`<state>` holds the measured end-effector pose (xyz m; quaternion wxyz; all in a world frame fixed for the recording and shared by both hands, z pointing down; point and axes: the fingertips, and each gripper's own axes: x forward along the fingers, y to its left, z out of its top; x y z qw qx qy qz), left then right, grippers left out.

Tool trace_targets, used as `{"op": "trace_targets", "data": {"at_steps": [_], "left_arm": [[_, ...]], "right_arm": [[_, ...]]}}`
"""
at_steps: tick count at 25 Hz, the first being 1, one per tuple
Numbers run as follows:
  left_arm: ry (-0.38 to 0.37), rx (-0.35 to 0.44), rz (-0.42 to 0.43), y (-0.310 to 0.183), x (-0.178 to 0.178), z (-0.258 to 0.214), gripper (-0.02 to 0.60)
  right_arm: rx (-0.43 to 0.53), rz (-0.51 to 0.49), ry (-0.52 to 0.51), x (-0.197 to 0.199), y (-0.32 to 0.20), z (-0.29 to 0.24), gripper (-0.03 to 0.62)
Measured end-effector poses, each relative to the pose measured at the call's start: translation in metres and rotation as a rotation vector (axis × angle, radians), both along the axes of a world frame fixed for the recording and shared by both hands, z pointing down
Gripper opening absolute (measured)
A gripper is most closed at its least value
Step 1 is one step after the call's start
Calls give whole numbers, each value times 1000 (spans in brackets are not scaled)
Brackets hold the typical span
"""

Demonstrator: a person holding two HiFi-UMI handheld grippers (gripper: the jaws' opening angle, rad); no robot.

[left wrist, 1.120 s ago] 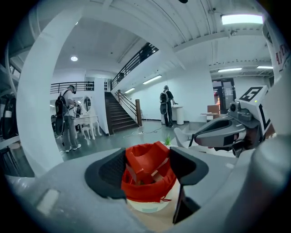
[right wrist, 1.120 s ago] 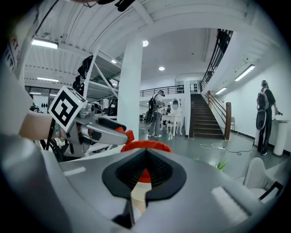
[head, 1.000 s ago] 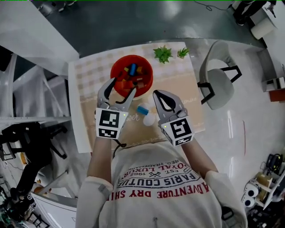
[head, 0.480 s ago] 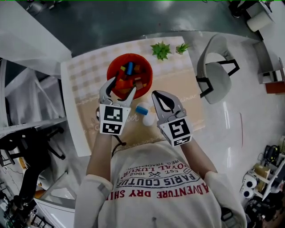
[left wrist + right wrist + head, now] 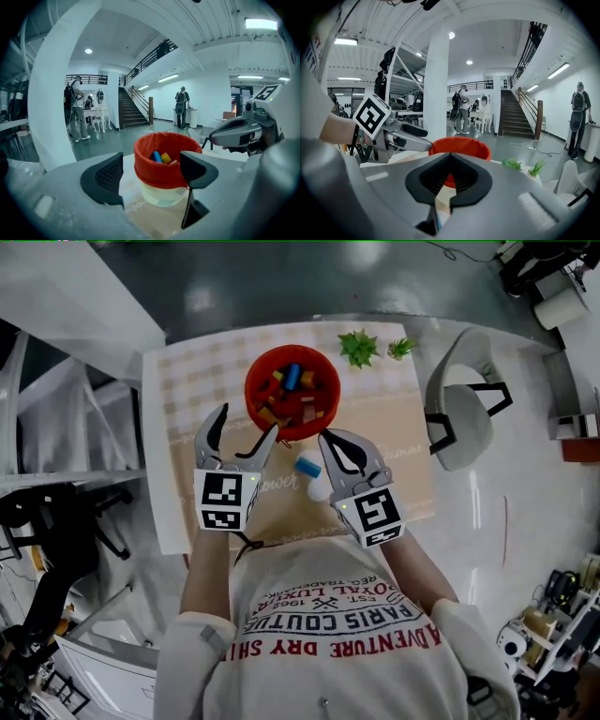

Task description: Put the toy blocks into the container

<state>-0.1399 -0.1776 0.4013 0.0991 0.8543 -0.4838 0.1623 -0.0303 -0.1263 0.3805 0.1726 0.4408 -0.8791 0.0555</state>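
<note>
The red container stands on the table and holds several coloured blocks. My left gripper hangs just near-left of it, jaws opening wide with nothing between them. The left gripper view shows the container straight ahead beyond the gripper, with blue and yellow blocks inside. A blue block and a white ball lie on the table between the grippers. My right gripper is shut and empty just right of them. Its own view shows the shut gripper and the container behind.
The table has a checked and tan cover. Two small green plants stand at its far right. A white chair is beside the table's right edge. White shelving stands to the left.
The left gripper has drawn back from over the container's near rim toward me and to the left, and its jaws stand wider. The right gripper has hardly moved.
</note>
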Motion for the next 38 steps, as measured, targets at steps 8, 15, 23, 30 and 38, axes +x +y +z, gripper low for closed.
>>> {"op": "trace_targets", "data": {"at_steps": [8,15,23,30,38], "left_arm": [[-41,-134,-152,65,-67,56,377],[-48,-278,-211,121,-87,118,377],[-55,-324,-183,117,-74,162,368],[-57,-375,-194,107,-69,192,297],[-86,-368,-156,108,-68,192,187]], "right_arm": [[-45,-163,-11,-51,26,24,2],[-93,-256,17,-80,46,54,2],[-137,-241,31,-82,41,84,2],[-170,-216,31,-79,40,101,2],[-153,-186,21,-75,34,102,2]]}}
